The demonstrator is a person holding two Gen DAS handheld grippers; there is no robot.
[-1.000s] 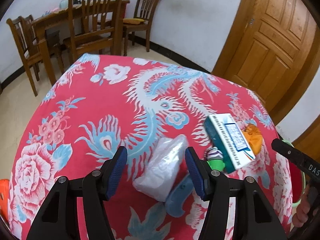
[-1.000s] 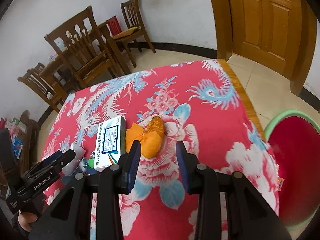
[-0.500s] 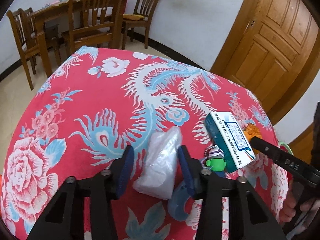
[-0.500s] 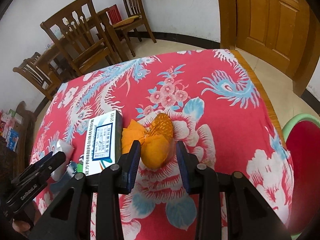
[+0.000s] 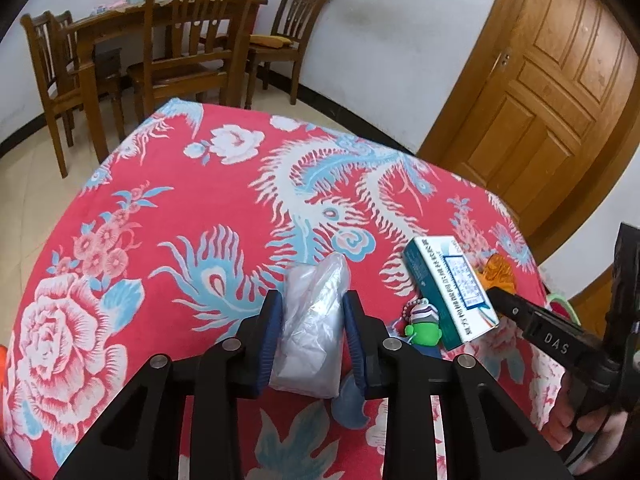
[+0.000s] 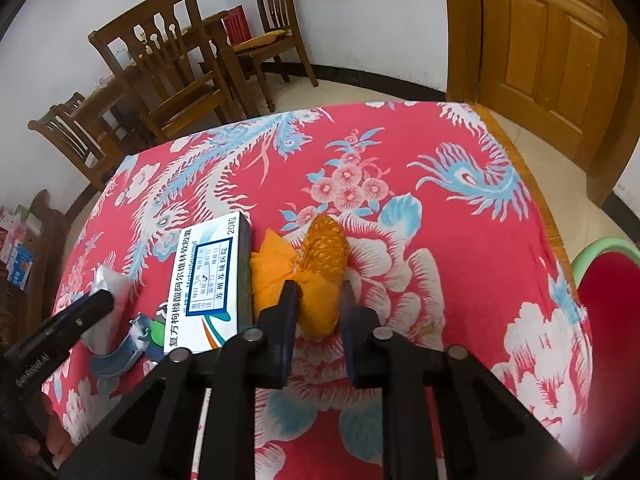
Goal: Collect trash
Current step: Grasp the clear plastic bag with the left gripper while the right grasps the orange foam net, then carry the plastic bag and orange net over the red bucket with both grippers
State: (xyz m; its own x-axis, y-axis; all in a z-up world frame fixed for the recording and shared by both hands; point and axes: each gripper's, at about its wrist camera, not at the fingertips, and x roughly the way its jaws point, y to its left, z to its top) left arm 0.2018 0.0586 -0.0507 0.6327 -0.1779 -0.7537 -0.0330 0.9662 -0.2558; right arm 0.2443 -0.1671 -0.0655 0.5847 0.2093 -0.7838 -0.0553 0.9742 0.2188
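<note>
Left gripper point(image 5: 310, 330): jaws closing, blue pads touching both sides of the crumpled clear plastic bag point(image 5: 314, 320), near the counter's point(image 5: 180, 216) near edge.
Right gripper point(image 6: 318, 314): jaws closing on the orange mesh wrapper point(image 6: 316, 268), right of the medicine box point(image 6: 208, 284); pads at its sides.
Bin: red tub point(image 6: 612, 320), green rim, off the counter's right edge.
Doing it well: squeeze until the soft trash bunches firmly, then lift straight up, clear of box and green keychain toy point(image 5: 424, 328).
Writing: box printed in Chinese, "20粒"; "DAS" on the right gripper's finger.

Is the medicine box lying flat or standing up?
Flat: the medicine box lies on its broad back on the tablecloth, printed face up.
</note>
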